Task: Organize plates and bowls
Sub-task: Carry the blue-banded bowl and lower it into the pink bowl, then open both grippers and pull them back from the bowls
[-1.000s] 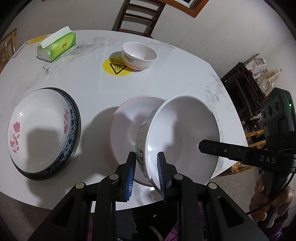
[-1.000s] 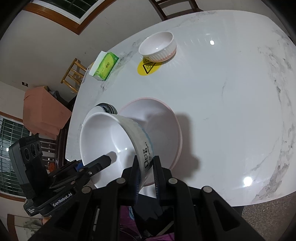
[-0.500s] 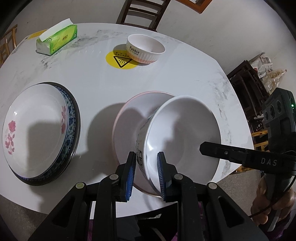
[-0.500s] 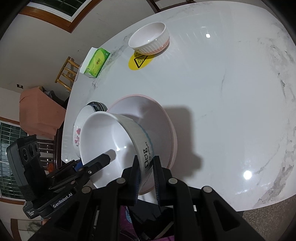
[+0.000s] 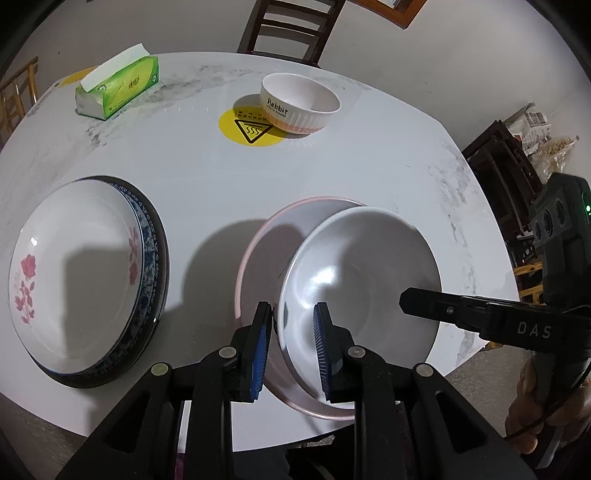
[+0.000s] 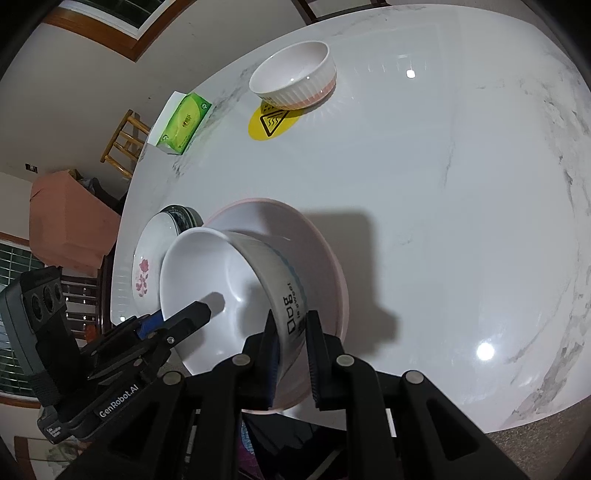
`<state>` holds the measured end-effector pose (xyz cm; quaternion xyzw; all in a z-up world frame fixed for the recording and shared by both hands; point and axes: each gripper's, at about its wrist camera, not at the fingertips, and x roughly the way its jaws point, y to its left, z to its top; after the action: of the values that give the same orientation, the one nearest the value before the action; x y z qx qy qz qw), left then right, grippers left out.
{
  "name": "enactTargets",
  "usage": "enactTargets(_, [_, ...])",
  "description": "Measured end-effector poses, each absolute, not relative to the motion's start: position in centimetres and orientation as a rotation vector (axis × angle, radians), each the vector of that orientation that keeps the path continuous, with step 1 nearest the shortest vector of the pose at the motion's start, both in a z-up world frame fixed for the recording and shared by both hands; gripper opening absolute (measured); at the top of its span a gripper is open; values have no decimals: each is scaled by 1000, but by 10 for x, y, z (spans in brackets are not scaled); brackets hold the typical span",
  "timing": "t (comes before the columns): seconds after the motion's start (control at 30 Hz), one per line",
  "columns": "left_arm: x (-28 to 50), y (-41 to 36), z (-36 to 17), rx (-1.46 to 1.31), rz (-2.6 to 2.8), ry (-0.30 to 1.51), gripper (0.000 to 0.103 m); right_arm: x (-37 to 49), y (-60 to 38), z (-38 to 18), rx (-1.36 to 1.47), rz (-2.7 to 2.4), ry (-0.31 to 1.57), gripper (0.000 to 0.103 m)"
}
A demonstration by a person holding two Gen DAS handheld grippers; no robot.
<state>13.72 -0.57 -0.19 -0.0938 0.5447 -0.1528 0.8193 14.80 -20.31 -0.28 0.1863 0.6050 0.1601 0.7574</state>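
Note:
A large white bowl [image 5: 362, 280] with "Dog" printed on its wall [image 6: 291, 306] is held tilted over a wider pink-rimmed dish [image 5: 266, 236] near the table's front edge. My left gripper [image 5: 291, 314] is shut on the bowl's left rim. On the opposite rim my right gripper [image 6: 291, 321] is shut, one finger inside and one outside. I cannot tell whether the bowl touches the dish [image 6: 321, 236]. To the left lies a stack of plates [image 5: 77, 280], a white rose-patterned one on top. A small ribbed "Rabbit" bowl [image 5: 299, 105] stands at the back.
A green tissue box [image 5: 118, 86] sits at the far left of the white marble table [image 5: 207, 177]. A yellow warning sticker [image 5: 251, 129] lies beside the small bowl. A dark chair [image 5: 291, 26] stands behind the table. A person's hand [image 5: 532, 417] holds the right gripper.
Both grippers have sunk a little with the white bowl, which now sits lower over the pink-rimmed dish. Both grips look the same.

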Motion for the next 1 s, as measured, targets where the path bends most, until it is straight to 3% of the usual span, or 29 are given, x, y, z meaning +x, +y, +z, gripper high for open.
enactTargets(0.13, [138, -8, -1, -179, -327, 1151, 24, 149, -201, -1, 381, 338, 1304, 14])
enactTargets(0.4, [141, -8, -1, -156, -329, 1108, 54, 154, -197, 6, 362, 360, 1238, 18])
enactTargets(0.8, [146, 3, 5, -223, -422, 1036, 67, 138, -202, 37, 280, 361, 962, 19])
enactTargets(0.87, [147, 3, 6, -240, -479, 1019, 67, 131, -201, 44, 217, 352, 884, 26])
enactTargets(0.93, [146, 6, 11, -269, -519, 987, 67, 123, -203, 47, 145, 313, 813, 50])
enactTargets(1.0, [141, 5, 19, -262, -577, 938, 73, 114, -212, 48, 130, 276, 731, 53])
